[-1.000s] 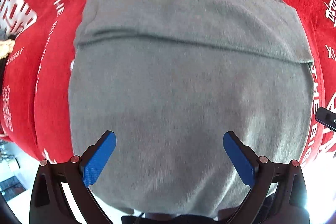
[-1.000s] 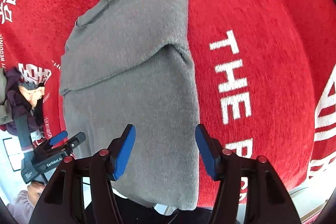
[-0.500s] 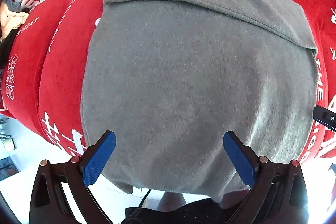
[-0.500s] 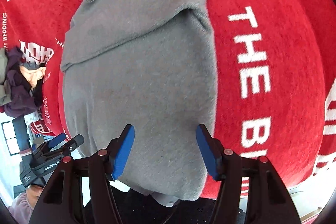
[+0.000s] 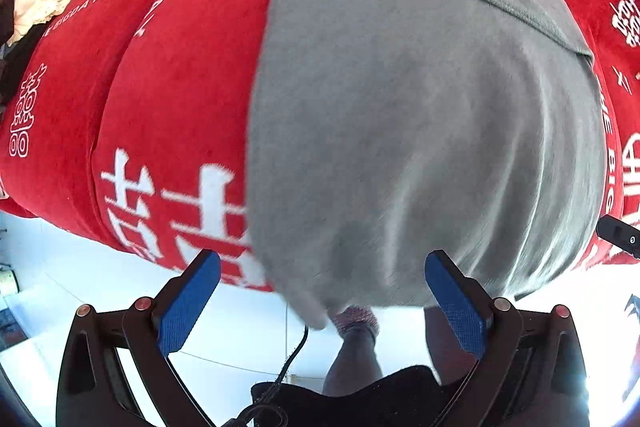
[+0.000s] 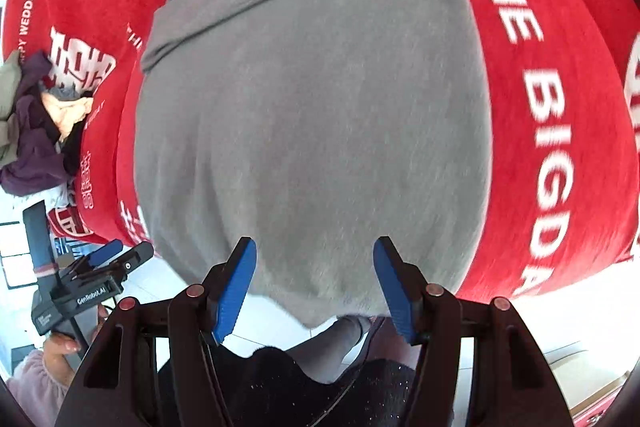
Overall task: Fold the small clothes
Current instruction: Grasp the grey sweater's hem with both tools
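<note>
**A:** Where is the sweater from where you sit?

**B:** The grey sweater [image 5: 420,131] lies flat on the red blanket [image 5: 176,99], ahead of both sets of jaws. Its sleeves are folded in across the chest, collar at the far end. The hem hangs over the blanket's near edge, between and just ahead of my blue fingertips in both wrist views.

**A:** Are you holding it?

**B:** No. My left gripper [image 5: 322,285] stands wide open with nothing between the pads; the hem's left corner droops between the fingers but touches neither. My right gripper [image 6: 314,269] is parted about halfway, also empty, with the hem's middle just ahead of the gap.

**A:** Anything in the way?

**B:** Beyond the hem, below the jaws, I see the operator's legs and a slippered foot [image 5: 356,319] on the pale floor [image 5: 100,291], and a black cable [image 5: 294,355] trailing down by the left gripper. The fabric at the hem is blurred, so I can't tell how far it hangs.

**A:** And around it?

**B:** White lettering on the blanket runs off to the right of my right jaws. To their left, a heap of clothes [image 6: 36,123], purple, tan and olive, sits well apart from the sweater. The left gripper shows there too, with the hand [image 6: 60,343] holding it in a pink sleeve.
</note>
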Demonstrator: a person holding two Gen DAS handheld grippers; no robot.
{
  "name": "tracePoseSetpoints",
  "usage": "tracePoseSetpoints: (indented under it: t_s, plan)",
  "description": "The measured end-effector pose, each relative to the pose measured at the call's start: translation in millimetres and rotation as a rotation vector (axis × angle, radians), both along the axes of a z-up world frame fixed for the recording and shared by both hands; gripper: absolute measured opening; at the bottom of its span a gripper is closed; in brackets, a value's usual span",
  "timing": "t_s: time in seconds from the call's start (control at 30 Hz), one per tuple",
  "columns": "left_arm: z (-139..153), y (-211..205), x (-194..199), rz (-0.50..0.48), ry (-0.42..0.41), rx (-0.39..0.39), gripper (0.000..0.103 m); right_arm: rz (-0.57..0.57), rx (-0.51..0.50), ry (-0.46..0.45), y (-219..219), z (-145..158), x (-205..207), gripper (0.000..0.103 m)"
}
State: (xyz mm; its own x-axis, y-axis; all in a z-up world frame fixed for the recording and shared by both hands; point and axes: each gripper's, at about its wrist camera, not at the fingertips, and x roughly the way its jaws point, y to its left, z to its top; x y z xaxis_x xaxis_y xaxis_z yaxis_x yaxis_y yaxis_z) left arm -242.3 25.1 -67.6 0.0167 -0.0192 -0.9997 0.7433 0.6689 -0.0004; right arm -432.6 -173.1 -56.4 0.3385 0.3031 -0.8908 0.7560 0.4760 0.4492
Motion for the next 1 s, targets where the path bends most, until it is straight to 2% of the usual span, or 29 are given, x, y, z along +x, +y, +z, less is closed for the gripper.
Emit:
tracePoseSetpoints:
  t_s: [0.13,0.4,0.53,0.77,1.0]
  plan:
    - [-12,21,14,-0.031,0.026,-0.017,0.102,-0.040,0.018,0.005,21,-7,-18,0.065]
    - [-27,48,10,-0.045,0.099,-0.072,0.102,-0.063,0.074,0.053,47,-30,-57,0.065]
    - [-44,53,12,-0.040,0.156,-0.101,0.102,-0.027,0.100,0.028,48,-46,-68,0.065]
    - [-65,52,18,-0.049,0.272,-0.159,0.102,0.018,0.088,-0.025,34,-72,-80,0.065]
    - [-69,36,13,-0.106,0.305,-0.187,0.102,0.095,0.181,-0.072,35,-97,-75,0.065]
